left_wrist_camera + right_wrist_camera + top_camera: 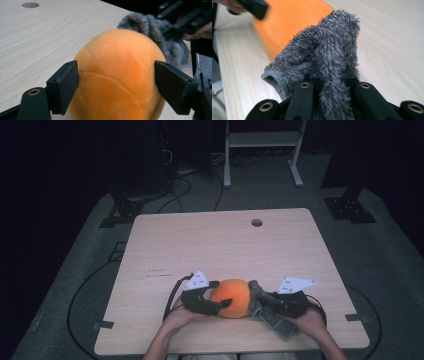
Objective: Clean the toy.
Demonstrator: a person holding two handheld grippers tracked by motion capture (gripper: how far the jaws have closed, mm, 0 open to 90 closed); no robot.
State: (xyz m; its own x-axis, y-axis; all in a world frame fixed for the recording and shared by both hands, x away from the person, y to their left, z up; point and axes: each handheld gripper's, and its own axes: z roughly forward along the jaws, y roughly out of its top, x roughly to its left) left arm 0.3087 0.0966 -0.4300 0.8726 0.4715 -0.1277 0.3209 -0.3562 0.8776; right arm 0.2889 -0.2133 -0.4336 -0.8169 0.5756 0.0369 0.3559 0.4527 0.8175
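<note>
Left tongs (226,303) straddle an orange plush (231,298), right tongs (261,301) clamp grey fuzzy cloth (260,301) on pale wood table (220,245).

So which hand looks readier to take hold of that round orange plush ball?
Left, probably. The left gripper already straddles the round orange plush ball, while the right gripper is clamped on the fuzzy grey fabric.

Dim room, lit tabletop; close views soft at the edges.
In the high view the table (225,250) is evenly lit while the surroundings sink into near-black. The right gripper view smears the orange plush (287,22) and the hand at top left with blur; the grey furry cloth (329,50) stays sharp.
</note>
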